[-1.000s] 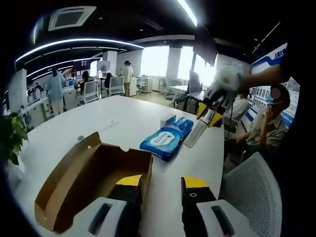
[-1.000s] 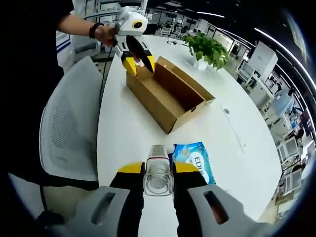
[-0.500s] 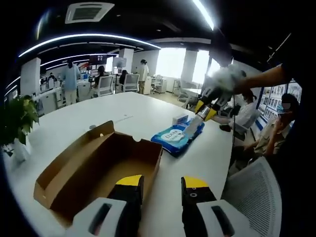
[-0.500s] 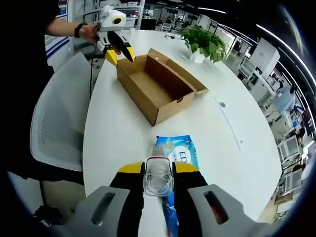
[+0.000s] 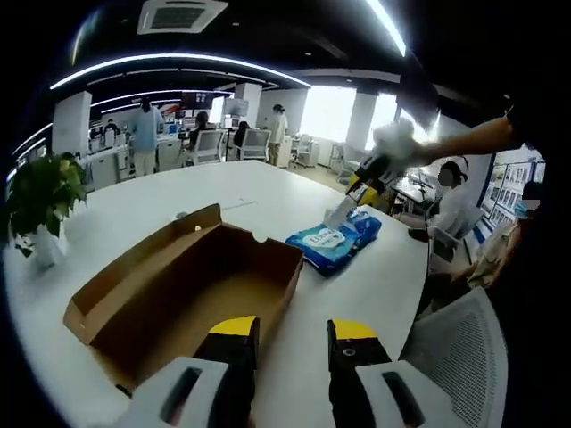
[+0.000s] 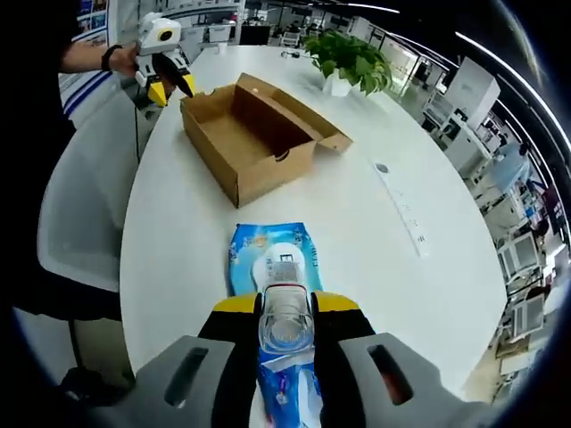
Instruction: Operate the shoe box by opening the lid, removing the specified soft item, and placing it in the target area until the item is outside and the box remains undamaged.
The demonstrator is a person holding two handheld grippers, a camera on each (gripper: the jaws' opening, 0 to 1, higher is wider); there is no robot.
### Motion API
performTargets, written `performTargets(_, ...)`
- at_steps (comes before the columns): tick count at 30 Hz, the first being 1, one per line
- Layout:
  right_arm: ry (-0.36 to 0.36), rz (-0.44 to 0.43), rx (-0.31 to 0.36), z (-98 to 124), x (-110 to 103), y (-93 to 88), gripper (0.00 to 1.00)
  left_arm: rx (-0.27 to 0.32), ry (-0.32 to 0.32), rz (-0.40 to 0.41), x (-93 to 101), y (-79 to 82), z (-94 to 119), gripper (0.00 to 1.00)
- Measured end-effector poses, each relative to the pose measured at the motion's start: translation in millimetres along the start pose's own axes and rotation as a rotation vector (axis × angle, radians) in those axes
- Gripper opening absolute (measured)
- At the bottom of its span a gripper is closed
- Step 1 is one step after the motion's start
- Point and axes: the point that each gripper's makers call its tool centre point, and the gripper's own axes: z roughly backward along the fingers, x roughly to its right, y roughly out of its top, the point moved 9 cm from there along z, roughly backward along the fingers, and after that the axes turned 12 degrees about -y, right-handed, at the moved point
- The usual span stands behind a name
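right tongs [image 6: 285, 308] hide the wipes pack's [image 6: 268, 259] near end.

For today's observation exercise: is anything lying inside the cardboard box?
No, the open box shows only its bare brown floor in the right gripper view.

open box [image 6: 250, 134], bare table [image 6: 357, 232] seemingly beyond

You have one open brown cardboard shoe box [image 6: 252, 136] on one round white table [image 6: 375, 241]. You see one blue plastic pack of wet wipes [image 6: 268, 260], one clear plastic bottle [image 6: 285, 319], one potted green plant [image 6: 345, 61], and one white mesh-backed chair [image 5: 446, 352]. Two yellow-tipped grippers are yours: the left gripper [image 5: 290, 334] and the right gripper [image 6: 285, 308].
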Motion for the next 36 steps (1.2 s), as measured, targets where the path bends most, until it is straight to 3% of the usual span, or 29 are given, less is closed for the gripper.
performTargets(15, -0.034, -0.01, -0.072, -30, 57, -15.6, 0.19, -0.003, 0.053, 0.037, -9.5, -2.3, 10, 0.3)
performTargets(36, 0.048, 0.166, -0.238, -66, 65, -24.8, 0.19, -0.016, 0.077, 0.064, -16.0, -12.8, 16, 0.3)
